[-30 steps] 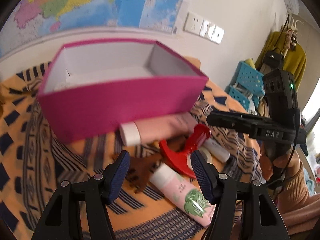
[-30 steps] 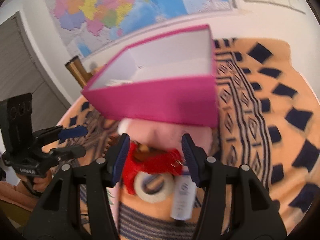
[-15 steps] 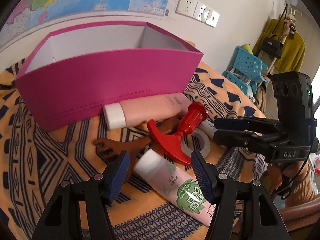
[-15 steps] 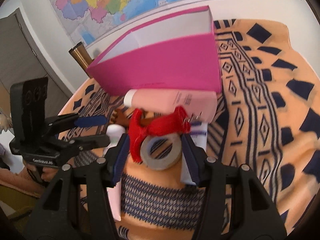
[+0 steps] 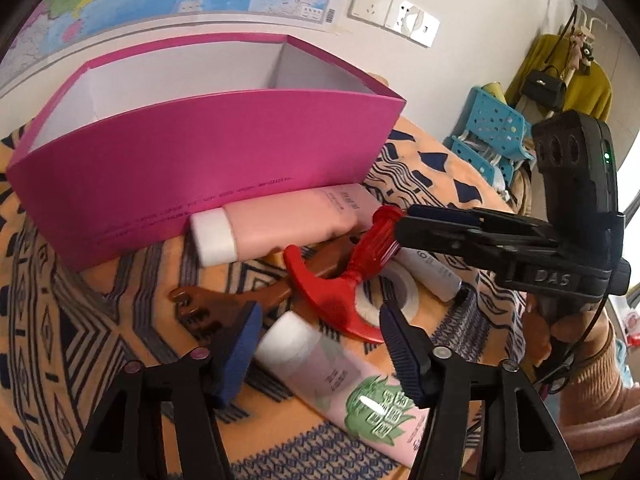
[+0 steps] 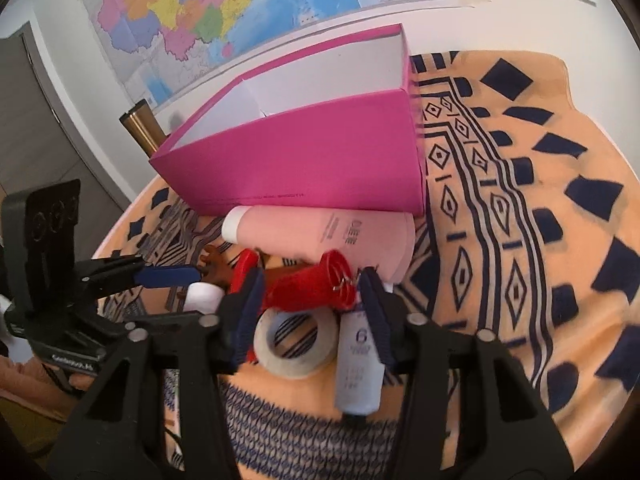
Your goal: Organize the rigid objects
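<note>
An open magenta box (image 5: 208,160) (image 6: 312,160) stands on a patterned cloth. In front of it lie a pink tube (image 5: 280,220) (image 6: 332,232), a red plastic tool (image 5: 340,284) (image 6: 312,284), a brown comb (image 5: 224,304), a tape roll (image 5: 396,284) (image 6: 296,340), a white bottle (image 6: 358,364) and a white tube with a green leaf print (image 5: 348,384). My left gripper (image 5: 318,344) is open, its fingers either side of the leaf tube's cap. My right gripper (image 6: 310,312) is open around the red tool's handle, with its fingers (image 5: 440,216) beside it.
The cloth (image 6: 520,240) covers a round table against a wall with a map (image 6: 224,8) and sockets (image 5: 392,12). A brass cylinder (image 6: 142,128) stands left of the box. Blue crates (image 5: 492,128) and hanging clothes are at the right.
Both grippers have come closer and lower to the pile. My right gripper now straddles the red tool's handle; my left now reaches the leaf tube's cap.
</note>
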`<state>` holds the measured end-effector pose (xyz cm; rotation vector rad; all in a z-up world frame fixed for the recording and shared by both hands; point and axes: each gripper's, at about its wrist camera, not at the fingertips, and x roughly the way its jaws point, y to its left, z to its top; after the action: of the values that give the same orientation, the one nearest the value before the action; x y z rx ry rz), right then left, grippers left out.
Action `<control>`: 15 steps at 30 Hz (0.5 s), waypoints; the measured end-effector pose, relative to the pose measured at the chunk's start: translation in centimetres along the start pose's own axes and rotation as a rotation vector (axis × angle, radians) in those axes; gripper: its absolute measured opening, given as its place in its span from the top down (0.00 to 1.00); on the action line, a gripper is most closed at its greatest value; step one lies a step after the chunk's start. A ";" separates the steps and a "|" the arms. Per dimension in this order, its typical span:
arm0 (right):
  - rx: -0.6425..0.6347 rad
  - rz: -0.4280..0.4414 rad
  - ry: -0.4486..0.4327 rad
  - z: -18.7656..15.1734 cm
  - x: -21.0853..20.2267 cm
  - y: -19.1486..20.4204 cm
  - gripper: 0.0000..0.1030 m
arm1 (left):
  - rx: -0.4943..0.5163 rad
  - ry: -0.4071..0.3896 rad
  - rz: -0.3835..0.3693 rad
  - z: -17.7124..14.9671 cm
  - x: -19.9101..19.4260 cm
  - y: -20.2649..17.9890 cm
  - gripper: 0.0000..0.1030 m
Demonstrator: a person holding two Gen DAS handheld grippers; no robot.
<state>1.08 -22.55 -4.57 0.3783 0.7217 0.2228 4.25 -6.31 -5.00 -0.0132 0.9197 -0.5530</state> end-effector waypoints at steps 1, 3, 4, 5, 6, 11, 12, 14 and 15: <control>-0.008 -0.004 0.005 0.1 0.2 0.1 0.58 | 0.010 0.003 0.003 0.1 0.2 -0.2 0.44; -0.016 -0.010 0.011 0.3 0.6 0.1 0.62 | 0.020 0.012 0.009 0.4 0.5 -0.4 0.45; -0.019 -0.015 0.012 0.3 0.7 0.1 0.64 | 0.021 0.018 0.009 0.4 0.7 -0.4 0.45; -0.023 -0.024 0.016 0.4 0.8 0.0 0.68 | 0.022 0.023 0.003 0.5 0.8 -0.4 0.45; -0.025 -0.028 0.021 0.4 0.9 0.0 0.71 | 0.022 0.027 -0.001 0.5 0.9 -0.4 0.45; -0.025 -0.026 0.016 0.4 0.9 -0.2 0.87 | 0.028 0.057 -0.006 0.6 1.6 -0.4 0.45; -0.026 -0.027 0.012 0.4 0.8 -0.2 0.91 | 0.025 0.060 -0.012 0.7 1.7 -0.3 0.45; -0.011 -0.026 0.005 0.5 0.5 -0.5 0.91 | 0.024 0.062 -0.022 0.7 1.6 -0.3 0.45; -0.003 -0.027 0.001 0.5 0.4 -0.7 0.92 | 0.027 0.061 -0.024 0.7 1.5 -0.3 0.45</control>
<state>1.73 -23.14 -4.74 0.3654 0.7270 0.1988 5.36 -7.43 -5.66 0.0174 0.9722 -0.5910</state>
